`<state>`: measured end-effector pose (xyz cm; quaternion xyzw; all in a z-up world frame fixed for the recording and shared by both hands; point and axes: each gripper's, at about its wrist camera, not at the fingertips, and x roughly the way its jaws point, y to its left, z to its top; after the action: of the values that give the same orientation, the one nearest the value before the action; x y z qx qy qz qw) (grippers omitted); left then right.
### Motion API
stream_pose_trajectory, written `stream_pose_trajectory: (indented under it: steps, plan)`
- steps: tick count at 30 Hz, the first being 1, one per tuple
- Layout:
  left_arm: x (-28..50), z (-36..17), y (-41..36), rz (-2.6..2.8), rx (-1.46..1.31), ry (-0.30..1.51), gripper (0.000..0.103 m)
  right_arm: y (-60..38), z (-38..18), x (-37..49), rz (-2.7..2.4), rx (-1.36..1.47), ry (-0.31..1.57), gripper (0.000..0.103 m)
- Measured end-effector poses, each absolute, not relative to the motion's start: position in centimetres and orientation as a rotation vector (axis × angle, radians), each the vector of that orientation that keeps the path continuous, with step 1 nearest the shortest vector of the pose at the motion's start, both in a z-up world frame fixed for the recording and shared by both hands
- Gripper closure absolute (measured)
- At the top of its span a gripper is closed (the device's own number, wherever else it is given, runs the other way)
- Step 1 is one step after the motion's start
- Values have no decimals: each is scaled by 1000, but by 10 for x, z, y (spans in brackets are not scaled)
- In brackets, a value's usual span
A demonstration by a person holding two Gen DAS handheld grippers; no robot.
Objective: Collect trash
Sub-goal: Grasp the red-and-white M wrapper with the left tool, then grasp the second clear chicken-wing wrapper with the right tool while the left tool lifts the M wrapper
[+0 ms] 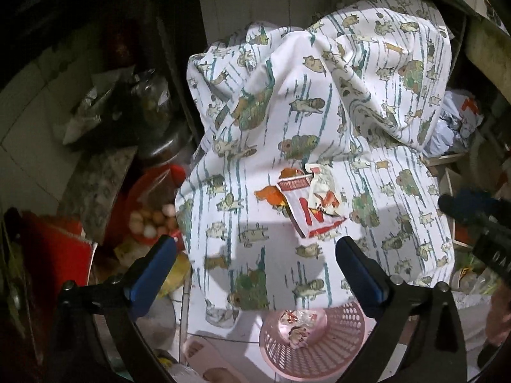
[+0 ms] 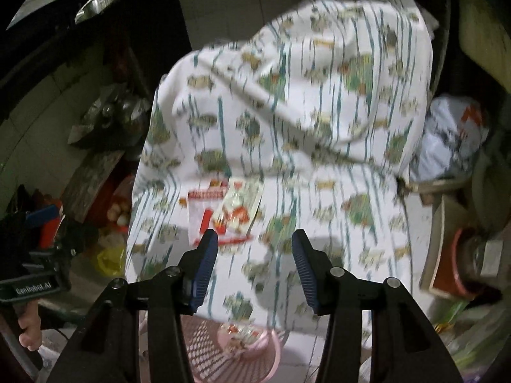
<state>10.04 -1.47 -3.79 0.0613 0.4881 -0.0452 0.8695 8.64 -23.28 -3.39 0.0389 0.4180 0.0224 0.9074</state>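
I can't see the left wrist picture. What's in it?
Torn red-and-white wrappers lie on a white cloth printed with little animals, just beyond the open left gripper. Below the cloth's edge, a pink basket on the floor already holds some wrappers. A red bowl of eggs sits to the left, and the right gripper pokes in from the right edge.

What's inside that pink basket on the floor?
The pink basket holds some crumpled wrappers, white with red print. The patterned cloth hangs over its far edge, so anything deeper or farther back is hidden.
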Motion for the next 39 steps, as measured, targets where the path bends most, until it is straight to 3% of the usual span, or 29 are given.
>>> stream_pose_trajectory:
  steps: [8,11,15,21,29,31,32,33,35,39]
  plan:
    - [148,-79,-18,-173,-33,1097,4,-240,-60,117,48,105,885,49]
    - [165,-96,-15,-283,-139,1130,22,-252,-81,121,27,178,947,49]
    - [187,-112,-13,-270,-191,1153,27,-264,-97,138,-1,229,996,49]
    - [208,-153,-30,-220,-102,1217,47,-272,-103,156,-7,277,1009,49]
    - [220,-193,-43,-270,-186,1325,64,-275,-115,171,-27,287,1044,49]
    - [223,-204,-44,-292,-245,1370,82,-275,-118,173,-34,278,1051,49]
    - [223,-209,-45,-296,-272,1392,97,-275,-119,174,-34,276,1055,49]
    - [223,-209,-46,-304,-290,1396,102,-275,-120,175,-35,277,1058,49]
    - [220,-203,-50,-313,-282,1376,103,-277,-122,179,-37,292,1070,48]
    - [211,-181,-56,-328,-219,1324,103,-275,-127,188,-45,328,1078,37]
